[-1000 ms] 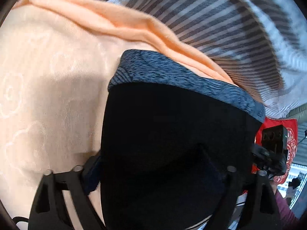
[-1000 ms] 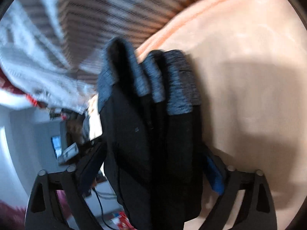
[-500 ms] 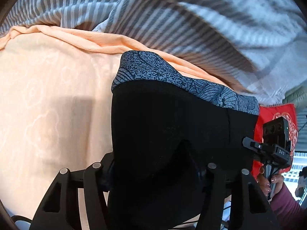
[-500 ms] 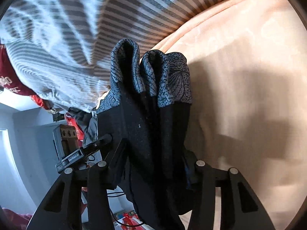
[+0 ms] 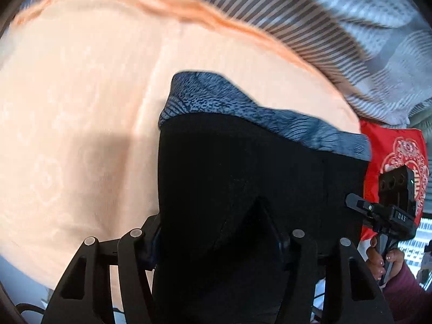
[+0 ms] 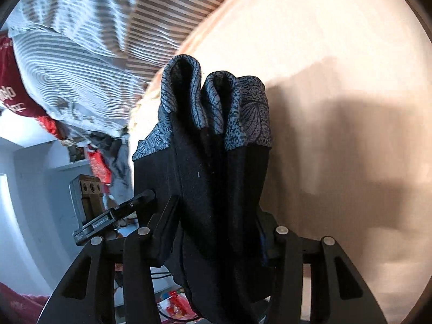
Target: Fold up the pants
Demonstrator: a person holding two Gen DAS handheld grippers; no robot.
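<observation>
Left gripper (image 5: pixel 216 239) and right gripper (image 6: pixel 213 236), each clamped on the black pants (image 5: pixel 243 167), hold them bunched above the peach sheet (image 5: pixel 81 108); a good fold likely requires lowering both evenly, keeping the patterned cuffs (image 6: pixel 216 105) aligned.

Peach bedsheet (image 5: pixel 81 113), striped blanket (image 6: pixel 81 54)

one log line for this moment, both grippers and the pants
task: fold pants | left gripper: shut on pants | right gripper: shut on pants, bunched | pants: held above peach sheet | fold: not laid down
</observation>
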